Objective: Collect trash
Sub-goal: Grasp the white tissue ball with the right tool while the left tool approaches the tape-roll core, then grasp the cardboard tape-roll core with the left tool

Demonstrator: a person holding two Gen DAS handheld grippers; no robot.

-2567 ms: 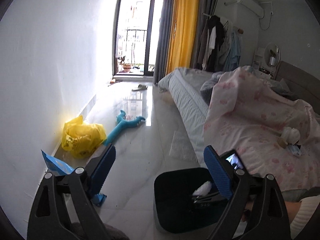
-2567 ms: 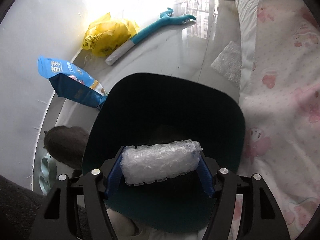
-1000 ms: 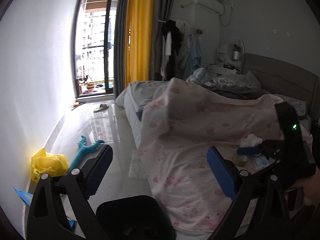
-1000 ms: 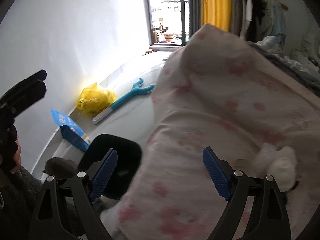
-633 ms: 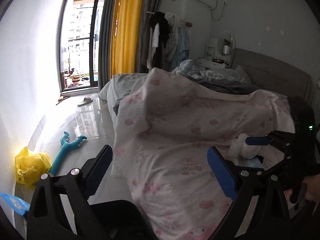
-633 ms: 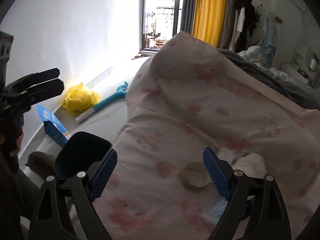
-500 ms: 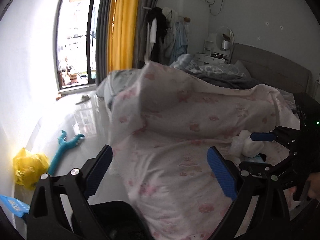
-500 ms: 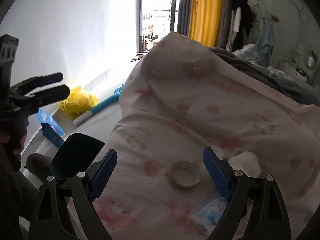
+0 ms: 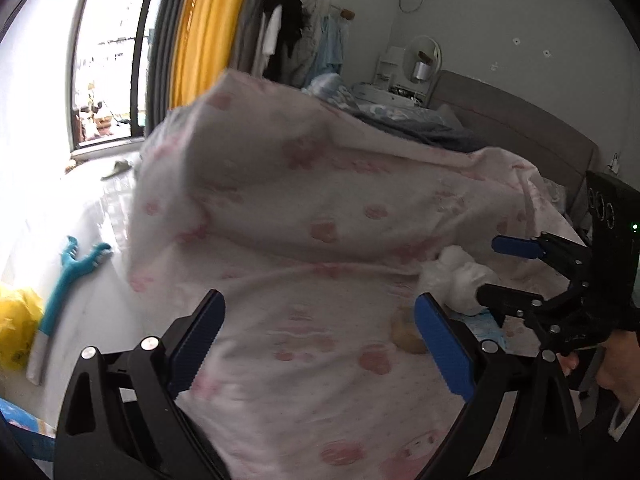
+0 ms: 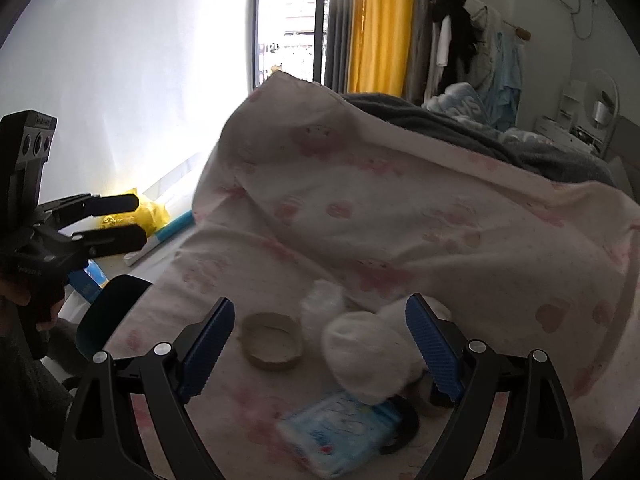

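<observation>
- Step in hand, as I judge it: reaching for the next piece of trash on the bed. The right claw [image 10: 320, 344] hangs over a small cluster of litter on the pink-patterned white quilt [image 10: 400, 216]; its blue-padded jaws stand wide apart with nothing gripped.
- Between and just ahead of those jaws lie a crumpled wad of white tissue [image 10: 360, 344] and, beside it, an empty beige cardboard tape ring [image 10: 272, 346]. A pale blue plastic tissue pack [image 10: 340, 428] lies nearer the camera, touching the wad.
- The left claw [image 9: 320, 336] is likewise wide open and empty, over the quilt and well short of the litter; from its view the wad [image 9: 456, 276] and the ring [image 9: 406, 330] sit just past its right jaw.
- The dark bin [image 10: 108, 312] stands on the floor at the bed's edge, low on the left of the right view.
- Next move probably calls for lowering the right claw around one item, likely the wad, and closing without pinching quilt fabric.
- Hard to make out: both views are motion-blurred; the pack's print is unreadable; a dark looped object under the pack cannot be identified; the bin's inside is hidden, and the ring is half covered by the left jaw in the left view.
- A yellow plastic bag [image 9: 18, 328] and a teal long-handled tool [image 9: 72, 272] lie on the floor by the wall.
</observation>
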